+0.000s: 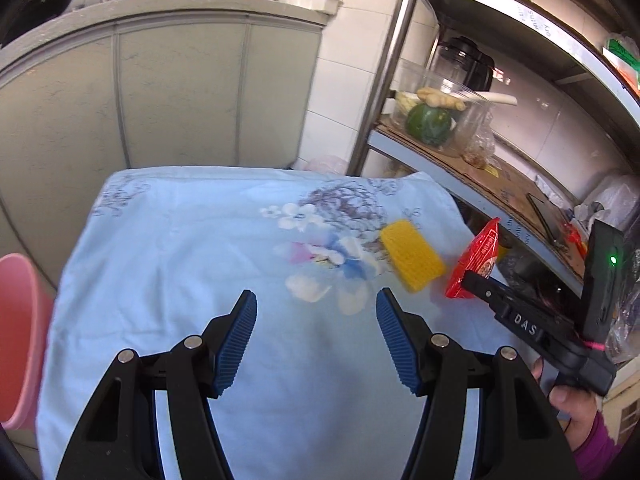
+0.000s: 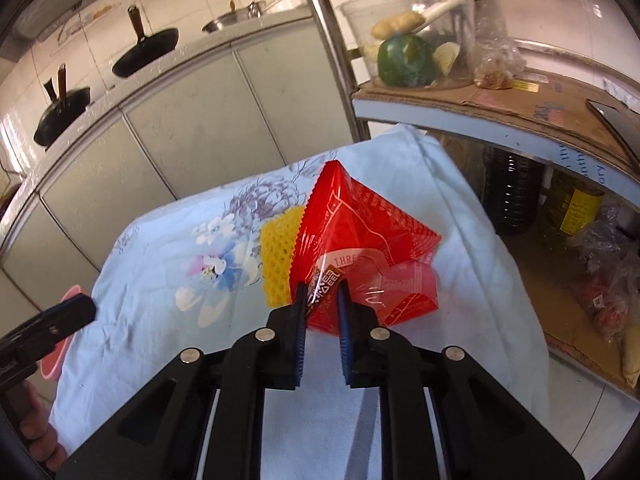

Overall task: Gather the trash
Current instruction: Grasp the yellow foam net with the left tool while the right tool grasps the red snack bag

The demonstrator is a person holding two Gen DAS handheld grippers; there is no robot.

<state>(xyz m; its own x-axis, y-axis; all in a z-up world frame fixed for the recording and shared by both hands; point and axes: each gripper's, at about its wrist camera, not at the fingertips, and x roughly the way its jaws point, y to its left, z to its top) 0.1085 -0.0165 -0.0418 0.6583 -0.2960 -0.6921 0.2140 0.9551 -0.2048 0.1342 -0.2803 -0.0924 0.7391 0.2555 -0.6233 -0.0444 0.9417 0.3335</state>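
A red snack wrapper (image 2: pixel 360 236) is pinched in my right gripper (image 2: pixel 322 300) and held above the floral cloth; it also shows in the left wrist view (image 1: pixel 478 256), at the tip of the right gripper (image 1: pixel 470 280). A yellow foam net sleeve (image 1: pixel 412 254) lies on the cloth, partly hidden behind the wrapper in the right wrist view (image 2: pixel 278 256). My left gripper (image 1: pixel 316 304) is open and empty, hovering over the cloth just left of the sleeve. Its tip shows in the right wrist view (image 2: pixel 74 310).
The pale blue floral cloth (image 1: pixel 180 264) covers a small table. A pink bin (image 1: pixel 18 332) stands at its left side. A metal shelf rack (image 1: pixel 500 184) with cardboard, a container of vegetables (image 1: pixel 436 116) and bottles stands right. Grey cabinets (image 1: pixel 160 92) stand behind.
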